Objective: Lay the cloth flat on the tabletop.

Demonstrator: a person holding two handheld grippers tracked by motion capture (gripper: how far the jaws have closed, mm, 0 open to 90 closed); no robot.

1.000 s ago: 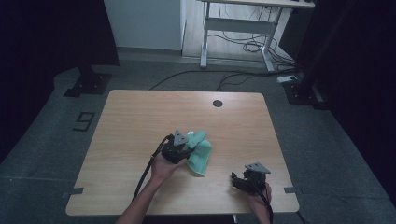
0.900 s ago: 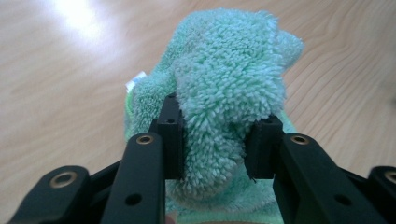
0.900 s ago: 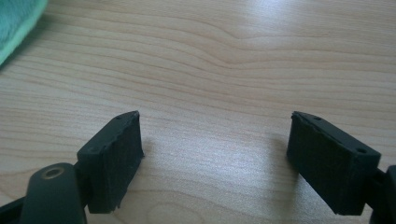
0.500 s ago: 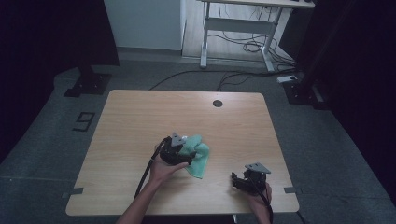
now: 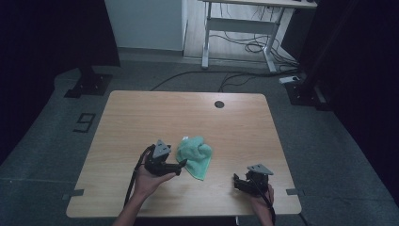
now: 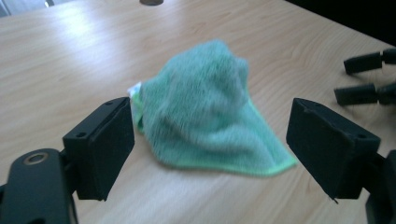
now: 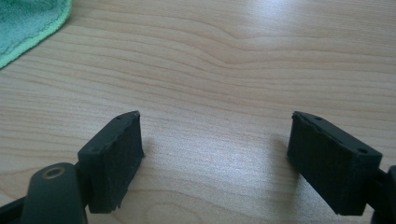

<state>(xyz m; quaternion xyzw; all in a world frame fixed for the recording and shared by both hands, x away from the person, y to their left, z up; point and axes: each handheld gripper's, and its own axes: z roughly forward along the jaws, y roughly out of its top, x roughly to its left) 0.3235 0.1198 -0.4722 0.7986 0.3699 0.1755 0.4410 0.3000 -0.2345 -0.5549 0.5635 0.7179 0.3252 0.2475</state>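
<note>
The green cloth (image 5: 195, 157) lay bunched and released on the worktop (image 5: 141, 117). Left claw (image 5: 179, 167), just opened, sat just beside it, empty. Right claw (image 5: 239, 181) rested apart, jaws spread. Folding remained unfinished.

Cloth (image 6: 205, 107): green terry microfibre, fuzzy nap, matt, with a smooth stitched hem and a small white label at one edge. Tabletop (image 5: 141, 117): pale wood-grain laminate, smooth, faint sheen where light falls. Left gripper (image 6: 210, 144) and right gripper (image 7: 215, 158): matt black plastic, pads slightly rough-edged. Floor (image 5: 42, 141): grey carpet, dull and textured.
</note>
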